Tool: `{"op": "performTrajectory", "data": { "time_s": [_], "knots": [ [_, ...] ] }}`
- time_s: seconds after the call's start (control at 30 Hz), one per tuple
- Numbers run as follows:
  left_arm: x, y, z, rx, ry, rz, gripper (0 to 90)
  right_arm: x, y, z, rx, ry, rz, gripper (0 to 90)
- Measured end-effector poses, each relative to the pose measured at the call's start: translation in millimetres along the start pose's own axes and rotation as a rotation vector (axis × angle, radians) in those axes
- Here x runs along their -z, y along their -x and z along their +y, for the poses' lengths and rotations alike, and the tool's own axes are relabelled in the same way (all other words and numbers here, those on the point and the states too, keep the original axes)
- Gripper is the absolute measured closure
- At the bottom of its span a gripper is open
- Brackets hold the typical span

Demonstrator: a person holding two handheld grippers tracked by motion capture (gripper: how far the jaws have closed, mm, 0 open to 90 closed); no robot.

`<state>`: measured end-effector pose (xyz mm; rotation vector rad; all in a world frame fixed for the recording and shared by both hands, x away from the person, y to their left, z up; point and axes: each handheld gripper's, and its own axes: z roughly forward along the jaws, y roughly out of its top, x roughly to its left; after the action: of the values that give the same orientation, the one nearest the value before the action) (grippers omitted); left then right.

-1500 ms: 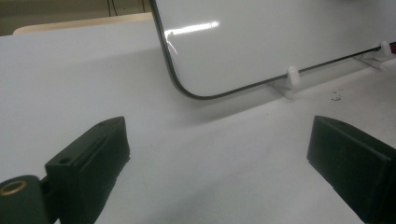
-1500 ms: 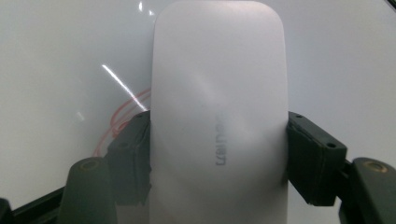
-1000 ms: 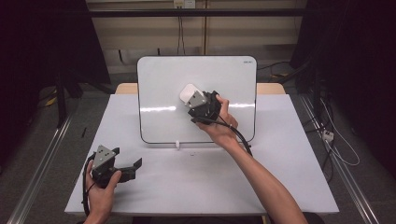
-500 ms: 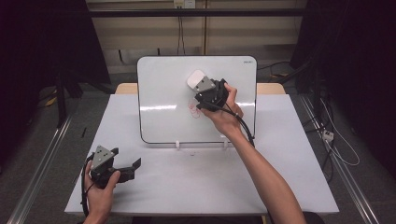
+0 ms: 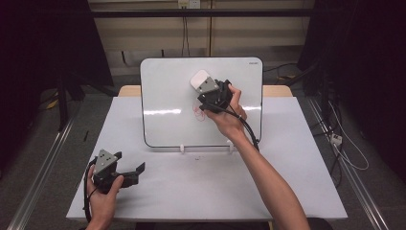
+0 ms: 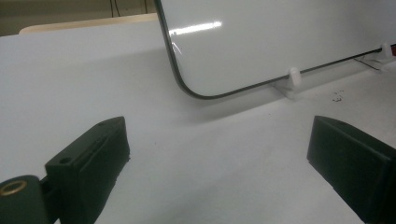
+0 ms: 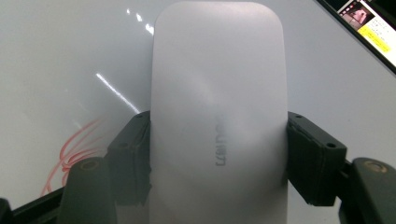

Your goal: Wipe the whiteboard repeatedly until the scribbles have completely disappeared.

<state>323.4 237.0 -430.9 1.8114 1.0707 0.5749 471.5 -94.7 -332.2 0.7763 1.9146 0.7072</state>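
Note:
A whiteboard point(image 5: 167, 91) stands upright on small white feet at the back of the table, with a red scribble point(image 5: 198, 112) near its middle. My right gripper point(image 5: 205, 86) is shut on a white eraser point(image 5: 198, 78) and holds it against the board's upper middle, just above the scribble. In the right gripper view the eraser point(image 7: 217, 116) sits clamped between both jaws, and the red scribble point(image 7: 74, 147) shows at the lower left. My left gripper point(image 5: 136, 170) rests open near the table's front left corner, nothing between its fingers point(image 6: 91, 156).
The white table point(image 5: 306, 163) spreads in front of the board. The whiteboard's lower corner point(image 6: 196, 91) and one white foot point(image 6: 292, 81) appear ahead of the left gripper. Dark curtains and cables surround the table.
My right gripper has carried the eraser up and to the right across the board. Red scribble now shows below it. The left gripper has stayed put.

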Motion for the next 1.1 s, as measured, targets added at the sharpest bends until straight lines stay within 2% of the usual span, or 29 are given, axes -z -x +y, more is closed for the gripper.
{"op": "performTrajectory", "data": {
  "time_s": [0.2,0.5,0.53,0.57,0.6,0.67,0.77,0.83,0.93,1.07,1.1],
  "knots": [
    [-0.9,0.2,0.0,-0.007,-0.006,-0.003,5.6,-0.6,-8.3,1.2,0.01,0.012,0.009,31.3],
    [-0.2,0.3,-0.1,0.0,0.002,-0.002,5.5,-1.7,-31.1,3.4,0.046,0.031,0.043,31.3],
    [-0.3,0.3,-0.2,0.0,0.001,-0.001,5.5,-1.9,-37.7,3.8,0.062,0.036,0.057,31.3],
    [-0.5,0.4,-0.3,0.002,0.0,-0.002,5.5,-1.9,-37.7,3.8,0.062,0.036,0.057,31.3],
    [-0.5,0.5,-0.3,0.002,0.001,-0.002,5.5,-1.8,-45.4,4.0,0.086,0.04,0.069,31.3],
    [0.0,0.5,-0.1,-0.002,0.002,-0.001,5.5,-1.6,-51.6,4.2,0.118,0.039,0.082,31.3],
    [0.0,0.5,-0.2,-0.001,0.001,-0.002,5.6,-1.8,-57.8,4.5,0.119,0.046,0.087,31.3],
    [-0.2,0.6,-0.3,-0.001,0.0,-0.002,5.5,-1.2,-66.6,4.6,0.143,0.044,0.094,31.3],
    [-0.4,0.8,-0.2,-0.003,0.0,-0.001,5.6,-1.2,-72.2,4.3,0.149,0.048,0.1,31.3],
    [-0.5,1.1,-0.2,-0.004,0.0,-0.001,5.5,-0.7,-89.6,3.5,0.175,0.055,0.121,31.3],
    [-0.5,1.0,-0.2,-0.005,-0.001,0.0,5.5,-0.7,-89.6,3.5,0.175,0.055,0.121,31.3]
  ]
}}
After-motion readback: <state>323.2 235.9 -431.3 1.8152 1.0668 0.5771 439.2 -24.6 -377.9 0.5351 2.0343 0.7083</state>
